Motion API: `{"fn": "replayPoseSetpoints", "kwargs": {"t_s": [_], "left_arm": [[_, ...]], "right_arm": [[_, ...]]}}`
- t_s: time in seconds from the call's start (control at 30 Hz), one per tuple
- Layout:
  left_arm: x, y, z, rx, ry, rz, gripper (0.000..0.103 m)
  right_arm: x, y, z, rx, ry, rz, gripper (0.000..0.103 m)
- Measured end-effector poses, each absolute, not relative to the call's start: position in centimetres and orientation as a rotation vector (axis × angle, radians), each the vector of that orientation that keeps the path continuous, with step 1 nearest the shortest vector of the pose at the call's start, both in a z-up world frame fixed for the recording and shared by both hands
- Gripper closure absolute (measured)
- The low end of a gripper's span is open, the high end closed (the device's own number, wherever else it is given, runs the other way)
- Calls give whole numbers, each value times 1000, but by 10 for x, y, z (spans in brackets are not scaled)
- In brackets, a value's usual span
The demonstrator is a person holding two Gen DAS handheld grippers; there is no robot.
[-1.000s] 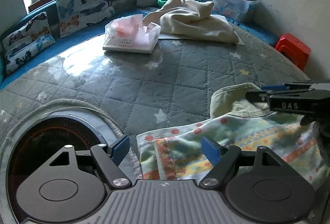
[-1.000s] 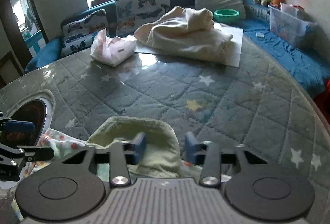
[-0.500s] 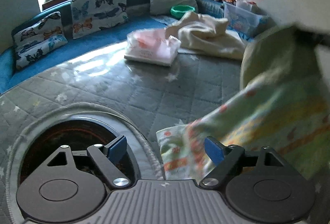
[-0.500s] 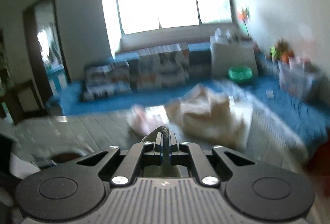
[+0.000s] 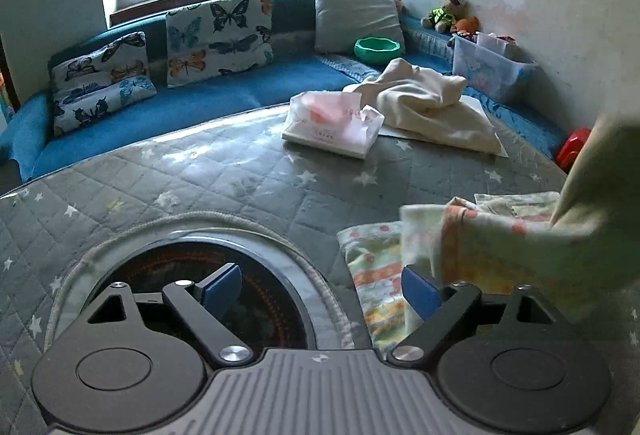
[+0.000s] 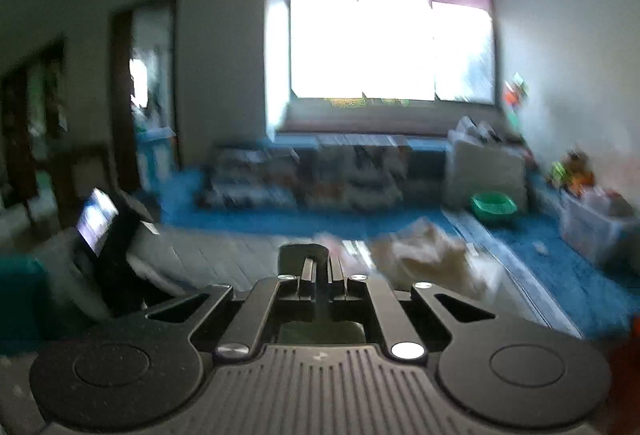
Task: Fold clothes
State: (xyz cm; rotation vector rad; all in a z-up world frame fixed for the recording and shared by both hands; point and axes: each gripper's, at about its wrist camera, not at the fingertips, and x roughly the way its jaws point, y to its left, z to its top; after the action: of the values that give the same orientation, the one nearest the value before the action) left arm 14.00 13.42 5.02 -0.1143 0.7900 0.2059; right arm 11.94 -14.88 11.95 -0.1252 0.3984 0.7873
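Left gripper (image 5: 322, 285): matte black linkage arms on two round black discs, silver pivot screws, blue rectangular finger pads (image 5: 222, 285), grey ribbed housing at centre. Right gripper (image 6: 322, 269): same black arms, discs and silver screws, dark ribbed housing.

Grey quilted cover (image 5: 224, 175) with pale stars, pastel garment (image 5: 384, 275) with orange dots and stripes, cream cloth (image 5: 424, 107) far right, butterfly-print cushions (image 5: 220, 35), blue couch (image 5: 240, 95), green bowl (image 5: 377, 49), red stool (image 5: 574, 153), blue gripper pads (image 5: 220, 285)
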Motion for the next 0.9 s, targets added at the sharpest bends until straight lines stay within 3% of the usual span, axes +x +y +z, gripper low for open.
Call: {"fn": "replayPoseSetpoints", "kwargs": {"t_s": [0.3, 0.47, 0.5, 0.53, 0.9], "left_arm": [[129, 113, 37, -111, 824, 153, 11], [120, 97, 29, -106, 842, 116, 9], [119, 94, 28, -105, 845, 111, 8], [117, 91, 27, -106, 847, 102, 8], [104, 64, 22, -93, 857, 48, 6]], "right_arm": [[119, -148, 54, -194, 631, 711, 93], [104, -154, 40, -171, 638, 717, 76], [101, -155, 39, -170, 630, 712, 65], [98, -155, 39, -171, 620, 704, 61], [74, -171, 29, -128, 620, 670, 40]]}}
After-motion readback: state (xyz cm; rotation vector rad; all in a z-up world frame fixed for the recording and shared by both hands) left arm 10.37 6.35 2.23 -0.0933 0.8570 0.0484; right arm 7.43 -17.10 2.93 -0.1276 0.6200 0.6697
